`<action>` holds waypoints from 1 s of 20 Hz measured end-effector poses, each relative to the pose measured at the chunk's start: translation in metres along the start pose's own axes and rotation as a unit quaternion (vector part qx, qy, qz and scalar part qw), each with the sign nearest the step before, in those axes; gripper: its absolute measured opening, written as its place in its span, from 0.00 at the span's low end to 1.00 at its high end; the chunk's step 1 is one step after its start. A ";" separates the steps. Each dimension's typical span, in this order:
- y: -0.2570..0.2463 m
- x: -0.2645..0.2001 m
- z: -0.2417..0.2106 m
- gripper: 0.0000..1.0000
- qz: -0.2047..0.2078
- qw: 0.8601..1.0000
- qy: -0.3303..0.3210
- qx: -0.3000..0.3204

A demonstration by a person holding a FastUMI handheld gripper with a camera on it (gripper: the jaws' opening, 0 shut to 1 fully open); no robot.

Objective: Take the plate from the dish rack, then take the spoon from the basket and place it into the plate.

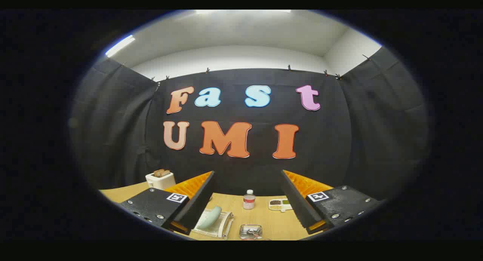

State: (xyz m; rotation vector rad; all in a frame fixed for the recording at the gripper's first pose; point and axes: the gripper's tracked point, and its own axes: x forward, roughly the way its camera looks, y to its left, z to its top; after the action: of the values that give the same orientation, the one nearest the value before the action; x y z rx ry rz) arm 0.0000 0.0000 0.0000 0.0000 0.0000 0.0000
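The gripper [247, 200] hangs high above the bench [271, 221], fingers wide apart and empty. The plate [210, 217] stands in the dish rack [219, 225] below; the first step calls for descending to it.

Tool [247, 200] agape above plate [211, 217]

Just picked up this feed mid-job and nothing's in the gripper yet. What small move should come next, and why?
Probably tip down and ease toward the dish rack. The gripper is open, fingers spread wide with nothing between them, held high above the table. The pale plate stands in the rack near the left finger, untaken, and it comes first. The basket lies beside the rack.
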 end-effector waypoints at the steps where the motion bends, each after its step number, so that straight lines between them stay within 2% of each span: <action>1: -0.001 0.001 0.002 0.99 0.002 1.000 0.004 0.002; 7: -0.008 0.005 0.000 1.00 -0.004 1.000 0.021 0.023; 14: 0.020 0.010 0.006 0.99 0.031 0.999 0.021 0.020; 18: 0.032 0.019 -0.011 1.00 0.053 0.995 0.064 0.047; 20: 0.046 0.021 -0.028 1.00 0.077 0.989 0.102 0.070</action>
State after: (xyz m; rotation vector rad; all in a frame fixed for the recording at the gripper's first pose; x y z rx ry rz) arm 0.0211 0.0464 -0.0280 0.1398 0.2051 0.1540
